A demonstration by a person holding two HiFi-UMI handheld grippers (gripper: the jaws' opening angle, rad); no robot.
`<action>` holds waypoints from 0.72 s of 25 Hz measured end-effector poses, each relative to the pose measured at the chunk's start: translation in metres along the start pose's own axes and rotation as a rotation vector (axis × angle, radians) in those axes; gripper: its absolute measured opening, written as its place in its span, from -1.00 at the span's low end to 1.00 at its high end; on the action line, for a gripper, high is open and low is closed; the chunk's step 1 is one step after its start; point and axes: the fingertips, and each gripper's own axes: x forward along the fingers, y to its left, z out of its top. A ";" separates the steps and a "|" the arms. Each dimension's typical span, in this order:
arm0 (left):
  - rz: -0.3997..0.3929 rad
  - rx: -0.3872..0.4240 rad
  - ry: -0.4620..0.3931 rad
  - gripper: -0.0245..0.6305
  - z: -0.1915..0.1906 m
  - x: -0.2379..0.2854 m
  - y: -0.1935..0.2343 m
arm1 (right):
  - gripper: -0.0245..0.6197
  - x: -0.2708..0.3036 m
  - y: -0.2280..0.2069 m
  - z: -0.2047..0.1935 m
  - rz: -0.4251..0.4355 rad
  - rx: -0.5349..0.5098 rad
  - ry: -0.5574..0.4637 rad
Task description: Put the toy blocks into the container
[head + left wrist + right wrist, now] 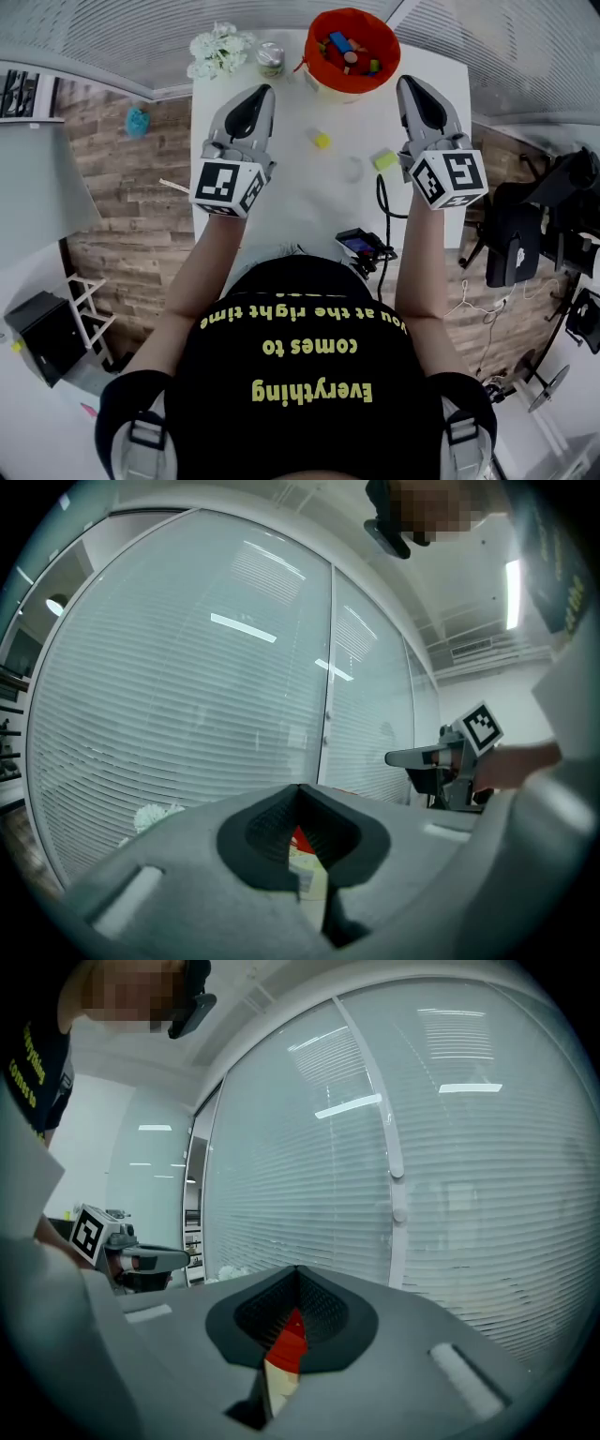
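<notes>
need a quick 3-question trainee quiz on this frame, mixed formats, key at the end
1. Fill in: the jaws of the left gripper and the right gripper are ___.
2. The green block lies: A) in the container; B) on the table by the right gripper; C) between the left gripper's jaws.
3. True or false: the container is empty.

Key
1. Shut, with nothing held.
2. B.
3. False: blocks lie in it.

Black shirt [300,431], yellow lettering [309,390], apparently grey shoulder straps [141,435]
</notes>
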 end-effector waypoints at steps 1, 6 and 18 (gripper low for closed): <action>-0.003 0.002 -0.003 -0.93 0.002 -0.001 -0.002 | -0.90 -0.004 0.001 0.002 -0.002 -0.001 -0.004; -0.024 0.012 -0.019 -0.93 0.011 -0.008 -0.013 | -0.90 -0.028 0.003 0.012 -0.026 -0.006 -0.025; -0.074 0.014 -0.028 -0.93 0.019 -0.016 -0.036 | -0.90 -0.075 -0.002 0.023 -0.113 -0.006 -0.054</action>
